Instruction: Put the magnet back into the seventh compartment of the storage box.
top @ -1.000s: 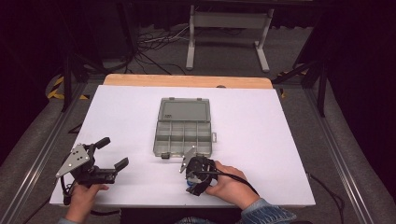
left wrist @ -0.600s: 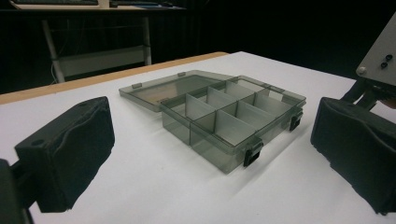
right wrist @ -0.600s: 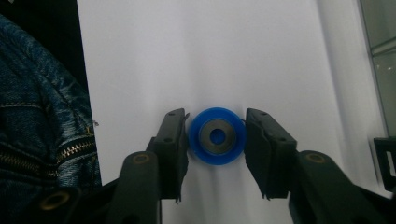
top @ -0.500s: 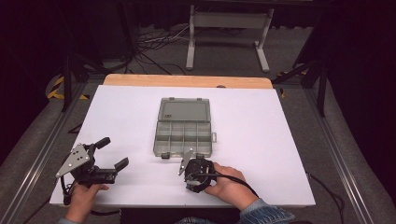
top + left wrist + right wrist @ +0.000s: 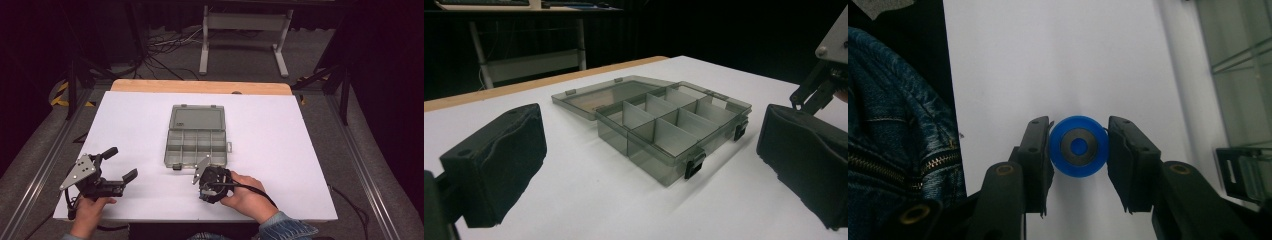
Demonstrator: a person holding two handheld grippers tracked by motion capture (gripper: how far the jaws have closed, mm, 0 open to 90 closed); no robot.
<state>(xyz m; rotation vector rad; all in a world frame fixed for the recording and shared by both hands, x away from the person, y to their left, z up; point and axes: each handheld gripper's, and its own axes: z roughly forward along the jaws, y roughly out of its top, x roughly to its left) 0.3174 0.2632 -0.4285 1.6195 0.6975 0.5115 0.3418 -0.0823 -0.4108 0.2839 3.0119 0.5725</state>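
Note:
A blue round disc (image 5: 1078,146) with a dark ringed centre lies on the white table, and my right gripper (image 5: 1078,150) is shut on it, its pads pressing on both sides. In the high view that gripper (image 5: 209,186) points down at the table just in front of the box's near edge. A grey see-through compartment box (image 5: 196,142) sits mid-table with its lid folded back and flat; its compartments (image 5: 674,125) look empty. My left gripper (image 5: 121,164) rests at the near left, open, its black pads (image 5: 499,165) spread wide and aimed at the box.
The white table top (image 5: 300,150) has a wooden strip (image 5: 200,86) along its far edge. A metal stand (image 5: 245,30) and cables lie on the floor beyond. A denim sleeve (image 5: 893,125) is close by the right gripper. The box's latch (image 5: 1235,172) is just right of the disc.
The right hand and its gripper have edged slightly to the left near the box's front edge. The left gripper has kept still.

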